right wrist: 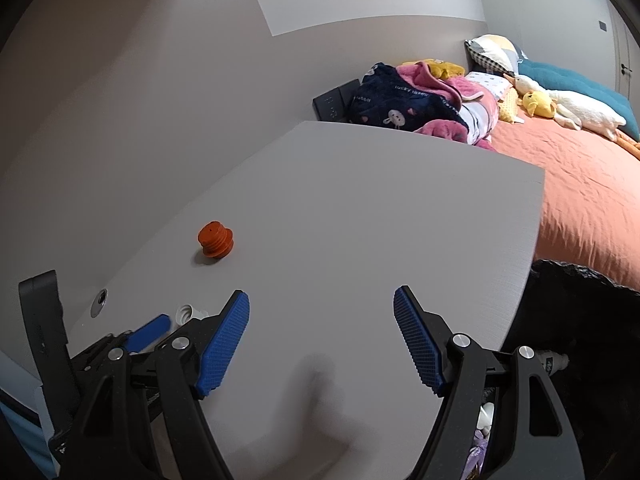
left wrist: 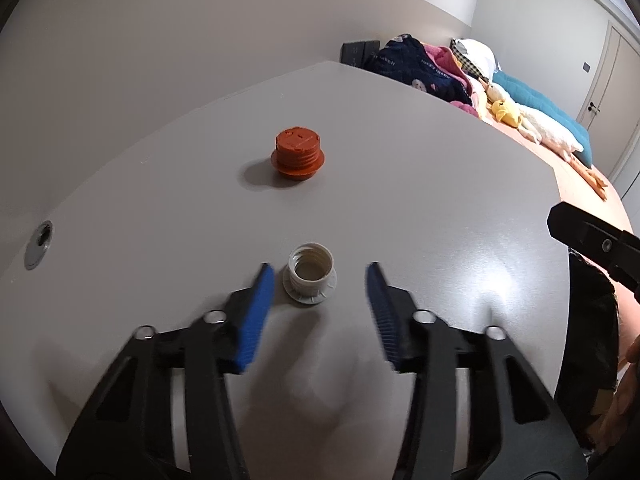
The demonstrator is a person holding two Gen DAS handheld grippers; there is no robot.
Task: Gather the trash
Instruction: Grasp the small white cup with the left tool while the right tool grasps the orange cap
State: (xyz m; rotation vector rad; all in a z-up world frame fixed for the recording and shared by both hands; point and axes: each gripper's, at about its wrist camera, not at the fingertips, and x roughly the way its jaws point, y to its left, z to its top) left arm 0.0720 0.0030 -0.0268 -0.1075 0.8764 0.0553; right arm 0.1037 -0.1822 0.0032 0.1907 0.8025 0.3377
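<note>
A white threaded bottle neck piece stands on the grey table, mouth up. My left gripper is open, its blue pads on either side of the piece, not touching it. An orange threaded cap sits farther back on the table. In the right wrist view the orange cap is at the left, and the white piece shows partly behind the left gripper. My right gripper is open and empty above the table near its right edge. A black trash bag hangs off the table's right side.
A cable grommet hole is set in the table at the left. A wall runs behind the table. A bed with an orange sheet, bunched blankets and plush toys lies to the right.
</note>
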